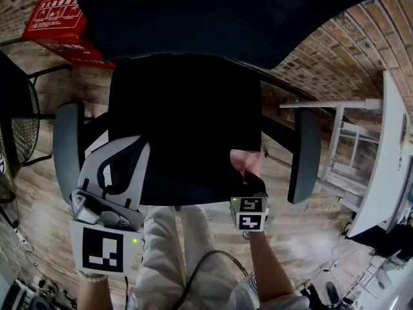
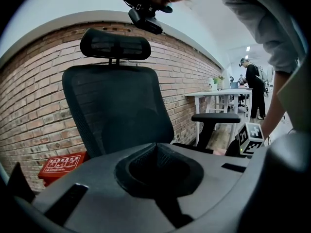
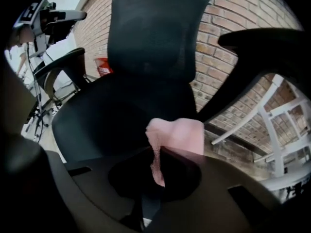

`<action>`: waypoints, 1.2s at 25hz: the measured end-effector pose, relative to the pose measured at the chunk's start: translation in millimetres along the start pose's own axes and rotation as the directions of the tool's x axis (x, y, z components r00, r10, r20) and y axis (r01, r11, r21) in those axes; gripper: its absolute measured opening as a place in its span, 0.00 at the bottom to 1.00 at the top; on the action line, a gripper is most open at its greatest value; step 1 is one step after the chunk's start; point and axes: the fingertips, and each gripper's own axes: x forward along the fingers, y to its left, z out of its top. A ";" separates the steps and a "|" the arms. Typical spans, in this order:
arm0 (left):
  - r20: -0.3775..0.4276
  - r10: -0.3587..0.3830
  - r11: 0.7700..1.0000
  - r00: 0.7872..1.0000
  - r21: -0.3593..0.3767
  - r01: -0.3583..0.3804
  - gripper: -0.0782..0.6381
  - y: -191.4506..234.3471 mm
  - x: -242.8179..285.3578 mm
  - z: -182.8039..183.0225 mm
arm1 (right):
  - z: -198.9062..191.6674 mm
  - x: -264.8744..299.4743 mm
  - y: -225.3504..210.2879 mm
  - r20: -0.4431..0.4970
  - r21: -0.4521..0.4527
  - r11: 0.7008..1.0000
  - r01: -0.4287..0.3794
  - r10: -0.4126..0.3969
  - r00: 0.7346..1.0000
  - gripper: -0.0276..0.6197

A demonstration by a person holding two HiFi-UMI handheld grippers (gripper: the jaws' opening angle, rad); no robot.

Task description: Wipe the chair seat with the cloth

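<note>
The cloth (image 3: pixel 175 135) is pink, thin and limp. It is light stuff that will fold and bunch instead of holding a shape. The right gripper (image 3: pixel 155 149) is clamped on it: a pleat of the fabric runs down between the closed jaws, and the rest spills out past the tips as a loose pad. From the head view, that pad (image 1: pixel 245 162) sits at the front right of the black seat (image 1: pixel 187 108), apparently resting on it, near the right armrest (image 1: pixel 304 154).

The left gripper (image 2: pixel 155 147) is closed on nothing. It hovers over the seat's front left corner.

A grip on a gathered fold, as here, suits a rag like this. Holding only a bare edge would probably let the cloth trail and roll under the jaws. The seat looks like a matte fabric or mesh, so the cloth will likely drag on it instead of gliding. The wipe probably needs light downward pressure, with the pad kept flat ahead of the jaws. The cloth is not fragile and not slippery. The main risk is that it creeps out of the pinch under friction.
</note>
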 end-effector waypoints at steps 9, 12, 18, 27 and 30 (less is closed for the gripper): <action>-0.036 0.103 0.993 0.994 -0.045 -0.105 0.13 32.3 -37.4 -23.6 | 17.7 11.3 119.6 0.006 -0.135 0.968 -0.212 0.215 0.977 0.13; -0.041 0.125 0.990 0.991 -0.056 -0.127 0.13 38.4 -47.0 -30.2 | 22.6 10.1 170.8 0.001 -0.187 0.934 -0.304 0.309 0.951 0.13; -0.056 0.156 0.985 0.986 -0.064 -0.160 0.13 51.7 -61.4 -42.8 | 35.6 -0.1 268.6 -0.010 -0.276 0.840 -0.467 0.483 0.875 0.13; -0.062 0.184 0.980 0.981 -0.063 -0.188 0.13 68.4 -71.6 -49.6 | 39.9 -23.3 371.9 -0.074 -0.461 0.660 -0.594 0.638 0.767 0.13; -0.059 0.186 0.980 0.981 -0.058 -0.189 0.13 71.2 -70.9 -50.1 | 34.6 -24.4 384.9 -0.098 -0.489 0.627 -0.607 0.652 0.752 0.13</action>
